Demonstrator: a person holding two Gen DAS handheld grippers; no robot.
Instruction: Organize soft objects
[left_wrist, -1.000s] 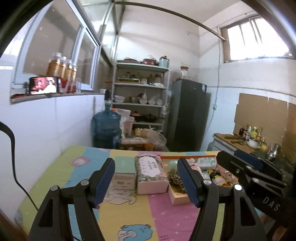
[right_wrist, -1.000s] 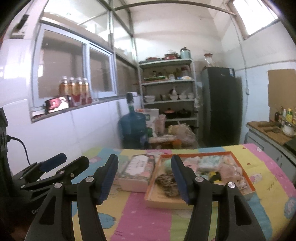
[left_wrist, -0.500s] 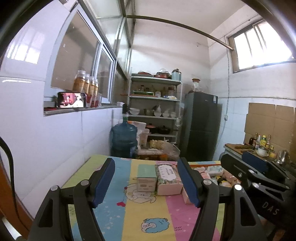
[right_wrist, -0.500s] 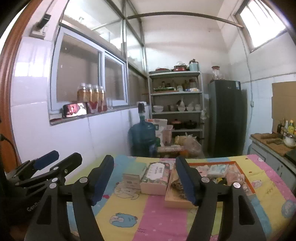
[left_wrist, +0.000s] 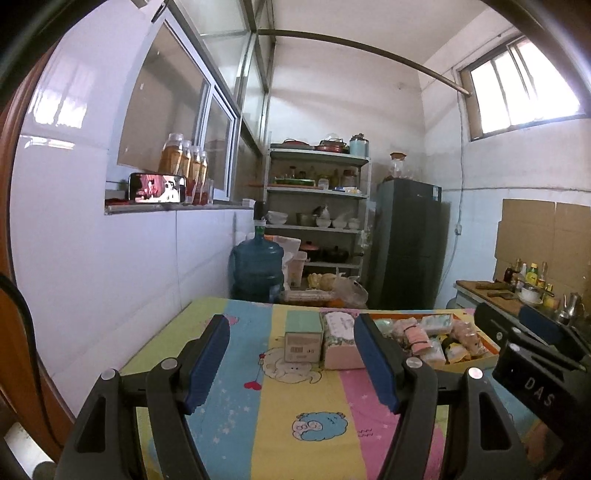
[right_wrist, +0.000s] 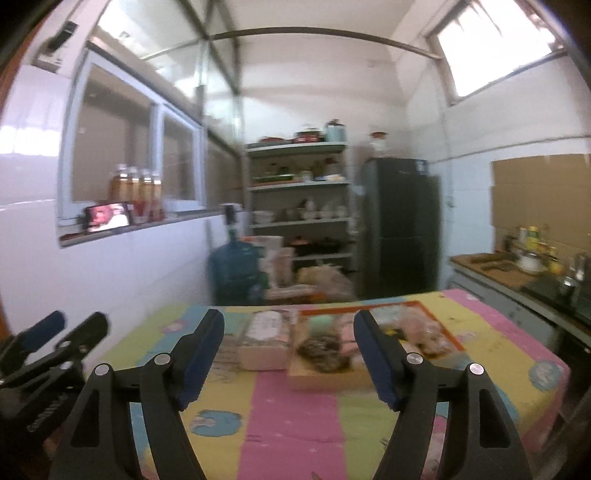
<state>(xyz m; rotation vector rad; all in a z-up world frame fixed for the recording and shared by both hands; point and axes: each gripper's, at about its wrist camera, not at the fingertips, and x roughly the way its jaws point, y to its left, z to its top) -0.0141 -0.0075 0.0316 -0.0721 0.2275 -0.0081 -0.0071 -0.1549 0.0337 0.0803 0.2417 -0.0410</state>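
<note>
An orange-rimmed cardboard tray (left_wrist: 493, 349) (right_wrist: 325, 380) full of several soft items stands at the far side of the colourful table. Among them are pink plush pieces (left_wrist: 415, 334) (right_wrist: 417, 326) and a leopard-print piece (right_wrist: 323, 356). Left of the tray lie a pink floral tissue pack (left_wrist: 341, 341) (right_wrist: 264, 341) and a small green-topped box (left_wrist: 303, 334). My left gripper (left_wrist: 295, 358) stands open over the near table, holding nothing. My right gripper (right_wrist: 290, 358) is opening, with nothing between its blue pads; it also shows at the right of the left wrist view (left_wrist: 532, 354).
The table's cartoon cloth (left_wrist: 280, 417) spreads out in front of both grippers. A white tiled wall (left_wrist: 110, 277) runs along the left. Behind the table stand a blue water jug (left_wrist: 257, 271), a shelf rack (left_wrist: 317, 218) and a dark fridge (left_wrist: 408, 243). A counter (left_wrist: 517, 299) lies at right.
Both grippers have pulled back from the tray and boxes, which now look smaller and farther off. The right gripper's jaws have spread wider. The right wrist view has swung and blurred.
</note>
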